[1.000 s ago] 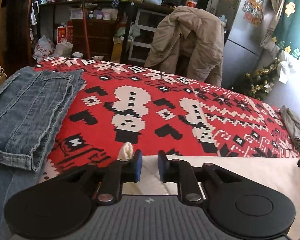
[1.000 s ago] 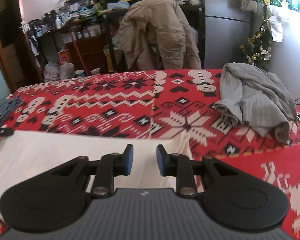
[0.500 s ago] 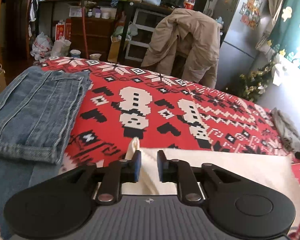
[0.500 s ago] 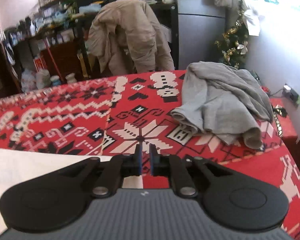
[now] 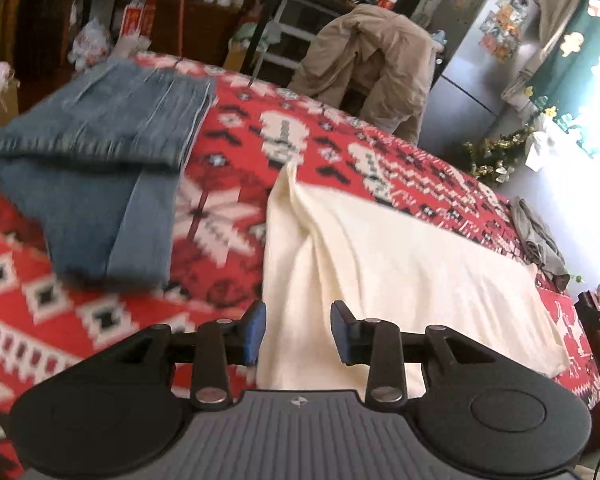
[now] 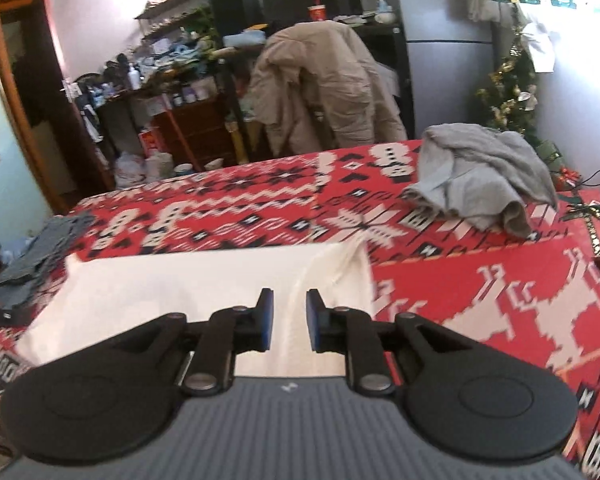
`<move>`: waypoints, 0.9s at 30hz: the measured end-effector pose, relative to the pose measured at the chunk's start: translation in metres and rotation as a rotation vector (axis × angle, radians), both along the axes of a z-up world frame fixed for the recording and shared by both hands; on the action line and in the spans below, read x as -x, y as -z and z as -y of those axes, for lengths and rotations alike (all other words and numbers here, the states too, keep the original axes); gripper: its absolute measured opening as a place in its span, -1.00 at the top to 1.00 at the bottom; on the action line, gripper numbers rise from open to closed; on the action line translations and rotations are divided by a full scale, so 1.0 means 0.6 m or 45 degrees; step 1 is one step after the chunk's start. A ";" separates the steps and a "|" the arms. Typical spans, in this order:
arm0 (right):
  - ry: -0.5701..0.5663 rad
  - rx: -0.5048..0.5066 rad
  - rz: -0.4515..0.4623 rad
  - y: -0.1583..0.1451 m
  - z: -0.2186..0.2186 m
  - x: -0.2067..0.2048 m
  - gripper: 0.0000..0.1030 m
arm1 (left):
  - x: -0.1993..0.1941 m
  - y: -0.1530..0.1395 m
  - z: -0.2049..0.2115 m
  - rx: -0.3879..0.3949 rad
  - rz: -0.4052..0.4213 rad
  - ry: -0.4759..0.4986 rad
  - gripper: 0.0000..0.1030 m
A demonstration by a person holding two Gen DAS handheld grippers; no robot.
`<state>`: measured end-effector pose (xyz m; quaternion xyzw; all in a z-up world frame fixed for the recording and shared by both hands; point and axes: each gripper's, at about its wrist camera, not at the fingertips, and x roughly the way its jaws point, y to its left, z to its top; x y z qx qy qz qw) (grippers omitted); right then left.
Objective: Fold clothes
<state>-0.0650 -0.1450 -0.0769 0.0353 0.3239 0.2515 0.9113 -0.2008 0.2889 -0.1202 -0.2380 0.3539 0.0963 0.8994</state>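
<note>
A cream white garment (image 5: 400, 264) lies spread flat on the red patterned blanket (image 5: 228, 224). It also shows in the right wrist view (image 6: 204, 284). My left gripper (image 5: 298, 332) is open above the garment's left edge, holding nothing. My right gripper (image 6: 288, 324) is open above the garment's right side, near its creased far right corner (image 6: 352, 256), holding nothing. Folded blue jeans (image 5: 96, 160) lie to the left of the cream garment.
A crumpled grey garment (image 6: 480, 176) lies at the blanket's far right; it also shows in the left wrist view (image 5: 540, 240). A beige jacket (image 6: 324, 84) hangs on a chair behind the bed. Cluttered shelves (image 6: 172, 80), a fridge (image 5: 476, 64) and a small Christmas tree (image 6: 512, 96) stand beyond.
Both grippers were pinched on the cream garment's corners half a second ago. They have opened, let the cloth drop flat, and pulled back and up.
</note>
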 end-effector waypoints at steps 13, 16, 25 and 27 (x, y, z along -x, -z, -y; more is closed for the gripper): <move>-0.030 -0.021 -0.009 -0.012 -0.007 0.051 0.46 | -0.039 0.010 -0.006 -0.028 0.003 -0.021 0.62; -0.030 -0.027 -0.014 -0.011 -0.007 0.048 0.44 | -0.041 0.008 -0.004 -0.030 -0.004 -0.037 0.83; 0.001 -0.060 -0.017 -0.011 0.013 0.040 0.42 | -0.038 -0.074 0.078 -0.258 0.109 0.017 0.88; 0.008 -0.067 -0.017 -0.012 0.018 0.038 0.41 | -0.042 -0.103 0.115 -0.313 0.156 0.072 0.88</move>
